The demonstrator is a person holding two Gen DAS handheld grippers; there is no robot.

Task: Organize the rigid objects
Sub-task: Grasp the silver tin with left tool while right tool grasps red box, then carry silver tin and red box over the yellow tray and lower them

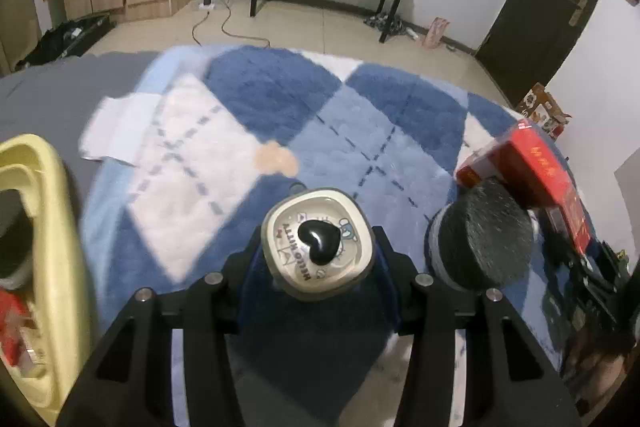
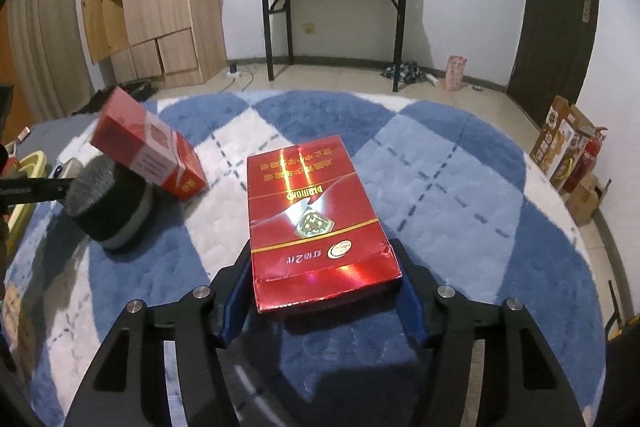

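Rigid objects are what I am tidying on the blue-and-white checked rug point(image 2: 460, 187). My left gripper point(image 1: 318, 251) is clamped on a small square jar with a black heart on its lid point(image 1: 319, 243), which stands on the rug between the pads. My right gripper point(image 2: 326, 283) has its blue pads against the 2 long sides of a flat red box point(image 2: 316, 219) lying on the rug.

Risks, as I judge them: the jar is gripped below a rounded lid, so it could tilt or slide out once lifted. The red box is thin card with a torn near flap, so a hard squeeze could crush it, and its glossy skin could slip.

Count: 1 jar, 1 round black brush-like puck point(image 2: 108, 207), 2 red boxes in the right view, the second one point(image 2: 148, 151) propped on the puck, and 1 yellow basket point(image 1: 44, 267) at my left with a few things inside that I cannot make out.
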